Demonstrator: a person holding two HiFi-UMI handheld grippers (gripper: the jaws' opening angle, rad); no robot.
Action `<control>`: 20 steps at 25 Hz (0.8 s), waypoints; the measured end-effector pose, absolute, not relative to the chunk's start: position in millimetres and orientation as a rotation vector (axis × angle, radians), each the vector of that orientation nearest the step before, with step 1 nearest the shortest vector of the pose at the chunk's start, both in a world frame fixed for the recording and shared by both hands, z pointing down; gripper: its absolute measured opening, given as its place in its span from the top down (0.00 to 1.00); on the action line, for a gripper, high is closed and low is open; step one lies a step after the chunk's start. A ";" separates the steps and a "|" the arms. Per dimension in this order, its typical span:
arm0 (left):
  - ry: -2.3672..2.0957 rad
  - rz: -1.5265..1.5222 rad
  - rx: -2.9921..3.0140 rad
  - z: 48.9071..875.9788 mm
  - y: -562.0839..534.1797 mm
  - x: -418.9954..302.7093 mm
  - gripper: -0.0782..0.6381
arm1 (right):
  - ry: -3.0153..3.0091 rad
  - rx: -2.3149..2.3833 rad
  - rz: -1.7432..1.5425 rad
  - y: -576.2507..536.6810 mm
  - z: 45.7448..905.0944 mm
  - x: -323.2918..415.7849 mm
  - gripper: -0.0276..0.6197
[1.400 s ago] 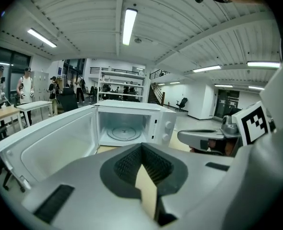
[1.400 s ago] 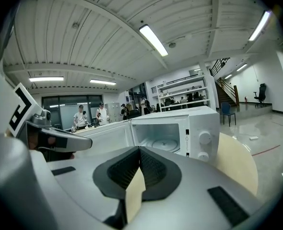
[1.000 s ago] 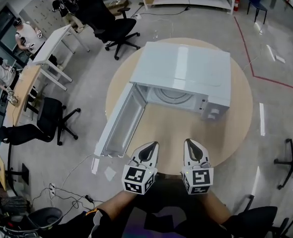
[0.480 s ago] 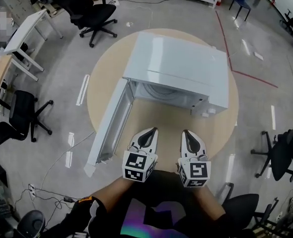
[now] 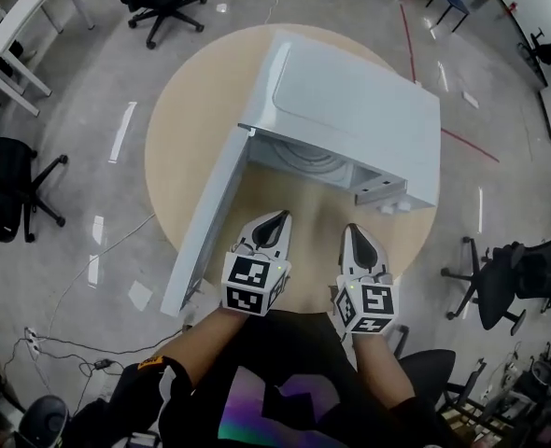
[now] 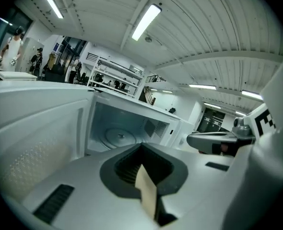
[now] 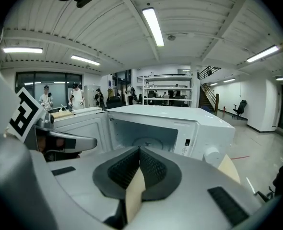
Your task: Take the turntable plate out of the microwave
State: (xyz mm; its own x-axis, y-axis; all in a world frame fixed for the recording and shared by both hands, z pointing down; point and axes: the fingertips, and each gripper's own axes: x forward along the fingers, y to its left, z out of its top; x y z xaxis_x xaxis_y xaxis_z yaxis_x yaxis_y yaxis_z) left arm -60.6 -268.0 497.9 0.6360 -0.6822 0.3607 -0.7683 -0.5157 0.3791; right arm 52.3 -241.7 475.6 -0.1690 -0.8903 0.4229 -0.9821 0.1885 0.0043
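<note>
Evidently left gripper (image 5: 276, 217) and right gripper (image 5: 352, 231), fingers closed empty, face one microwave (image 5: 360, 119) holding one turntable plate (image 6: 121, 136).

A round, light-wood table (image 5: 177, 110) carries one white microwave (image 5: 360, 110), just ahead of the left gripper (image 5: 275, 217) and right gripper (image 5: 354, 231). Its open door (image 5: 210, 222) swings out beside the left gripper.

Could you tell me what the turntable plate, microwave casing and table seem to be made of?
The turntable plate looks like glass: glossy, ringed. The microwave casing seems painted sheet metal: smooth white, soft sheen. The table looks like pale wood or laminate: matte tan, no grain visible.
</note>
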 end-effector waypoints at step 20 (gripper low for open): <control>-1.057 0.112 1.885 596.0 -358.9 -16.1 0.66 | -2.263 1.514 0.531 -307.8 545.8 56.5 0.93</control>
State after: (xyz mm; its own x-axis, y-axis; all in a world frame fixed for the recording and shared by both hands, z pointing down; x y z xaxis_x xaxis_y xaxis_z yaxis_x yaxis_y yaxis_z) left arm -16.1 -358.9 596.0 0.6241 -0.6203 0.4751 -0.7058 -0.1868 0.6833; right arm 56.5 -307.8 545.8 -0.3574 -0.7922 0.4946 -0.9295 0.3532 -0.1059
